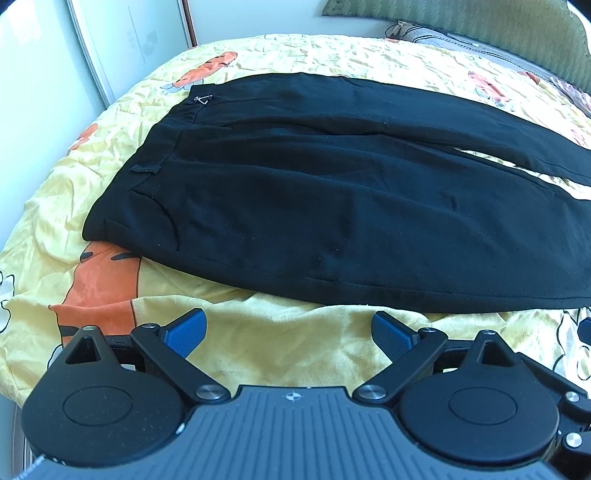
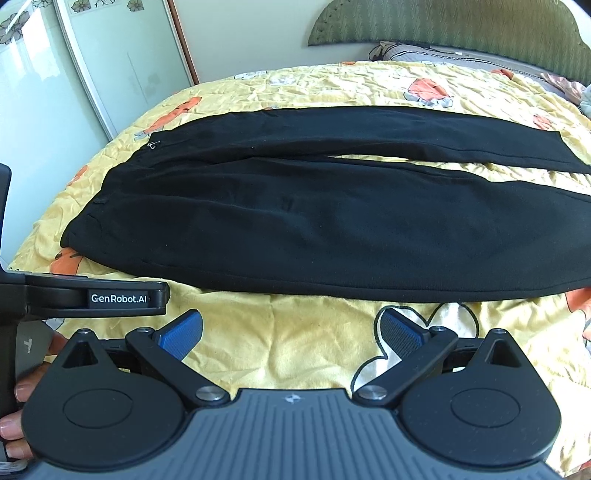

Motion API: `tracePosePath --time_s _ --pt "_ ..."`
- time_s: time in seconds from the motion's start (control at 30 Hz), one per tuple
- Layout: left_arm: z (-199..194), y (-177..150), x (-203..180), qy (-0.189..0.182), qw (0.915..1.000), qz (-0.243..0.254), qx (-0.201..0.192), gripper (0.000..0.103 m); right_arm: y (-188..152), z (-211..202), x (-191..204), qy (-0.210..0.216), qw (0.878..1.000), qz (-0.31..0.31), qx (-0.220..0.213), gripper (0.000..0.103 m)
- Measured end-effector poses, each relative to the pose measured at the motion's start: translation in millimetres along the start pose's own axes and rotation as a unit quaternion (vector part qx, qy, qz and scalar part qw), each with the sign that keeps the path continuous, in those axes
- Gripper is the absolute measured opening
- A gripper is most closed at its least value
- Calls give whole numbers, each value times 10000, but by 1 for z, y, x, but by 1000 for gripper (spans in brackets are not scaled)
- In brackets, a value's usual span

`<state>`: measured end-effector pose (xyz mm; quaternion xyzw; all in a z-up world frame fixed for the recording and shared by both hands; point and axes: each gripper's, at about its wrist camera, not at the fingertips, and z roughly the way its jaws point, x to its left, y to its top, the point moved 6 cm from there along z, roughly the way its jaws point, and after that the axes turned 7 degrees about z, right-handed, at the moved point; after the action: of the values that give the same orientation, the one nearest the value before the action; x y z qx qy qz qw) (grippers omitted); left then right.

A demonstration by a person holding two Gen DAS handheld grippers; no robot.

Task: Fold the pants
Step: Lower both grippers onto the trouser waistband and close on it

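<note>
Pants (image 1: 314, 192) lie flat across mid-frame on the bed (image 1: 258, 350) in the left wrist view, left tongs (image 1: 288, 332) spread below, ready. Right wrist view: pants (image 2: 314, 221) mid-frame, right tongs (image 2: 291, 332) spread, empty, likely poised to grasp.

Bed: covered by a wrinkled yellow bedspread (image 2: 314, 354) printed with orange cartoon figures. Green padded headboard (image 2: 443, 26) stands at the far end. A pillow (image 2: 424, 51) lies just below it. Glossy sliding wardrobe doors (image 2: 92, 74) stand along the left side.
</note>
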<state>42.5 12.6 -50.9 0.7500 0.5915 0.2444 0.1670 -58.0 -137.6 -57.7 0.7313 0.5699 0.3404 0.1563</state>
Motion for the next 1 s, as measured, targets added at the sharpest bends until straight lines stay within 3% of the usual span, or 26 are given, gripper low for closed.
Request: tracePosePath --time_s 0.23,0.3,0.4,0.5,0.57,0.67,0.9,1.0 --pt "3 2 5 -23 10000 -13 36 98 11 0 5 187 9996 -170 -146 103" --pt "3 7 10 -38 10000 -37 -18 98 30 -8 7 529 9955 -445 -646 103" --pt "3 22 25 39 9998 -133 -159 98 73 -10 14 958 9775 -1212 -1434 103" --pt "6 42 44 171 9992 -264 -266 98 121 19 26 1174 9707 -1784 -1097 103" --pt "10 54 54 256 9986 -342 -320 98 152 43 33 1553 9665 -1821 -924 103" --pt "19 72 66 333 9980 -433 -310 98 197 91 44 1780 9651 -1826 -593 103" --pt "47 111 96 503 9959 -694 -278 96 257 216 81 1981 9483 -2481 11 102" --pt "63 127 108 293 9953 -915 -133 94 277 261 91 2279 9440 -2347 432 95"
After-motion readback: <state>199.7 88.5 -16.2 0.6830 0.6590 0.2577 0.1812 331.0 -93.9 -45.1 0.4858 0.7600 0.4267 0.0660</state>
